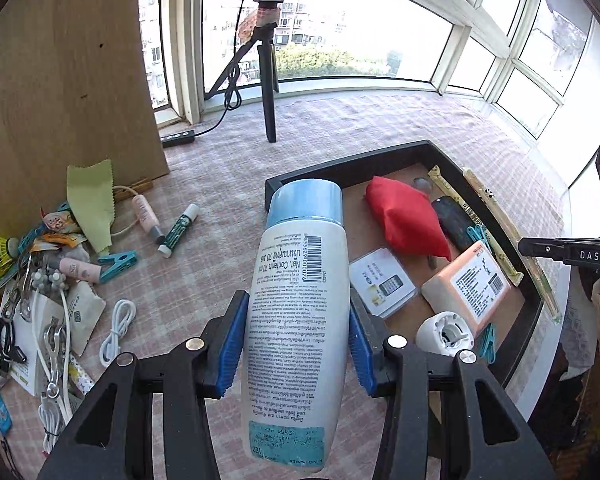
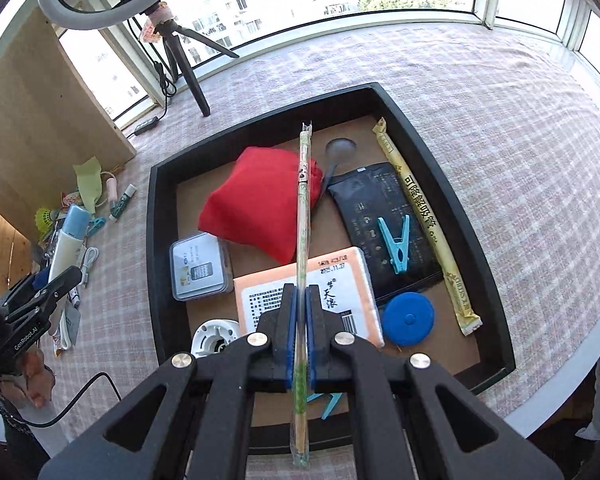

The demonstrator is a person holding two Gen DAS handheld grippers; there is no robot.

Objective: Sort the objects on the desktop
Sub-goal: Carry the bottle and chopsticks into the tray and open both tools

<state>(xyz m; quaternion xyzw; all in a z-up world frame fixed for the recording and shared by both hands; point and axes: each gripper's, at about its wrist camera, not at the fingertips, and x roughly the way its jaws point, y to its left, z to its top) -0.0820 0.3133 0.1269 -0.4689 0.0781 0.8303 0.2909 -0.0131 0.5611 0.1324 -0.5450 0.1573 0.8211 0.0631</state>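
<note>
Apparently wrapped chopsticks [image 2: 302,216] run lengthwise through right claw [image 2: 299,336].

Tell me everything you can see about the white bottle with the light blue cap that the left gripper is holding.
The white plastic bottle with the light blue cap is a tall, rounded cylinder, cap closed and pointing away from the camera. Its facing side carries a barcode, dense small print and a worn teal label near the base. The left gripper clamps it around the middle, both blue ribbed pads pressed against its sides. It is held lifted above the checked tablecloth, beside the black tray's rim, touching nothing else.
</note>
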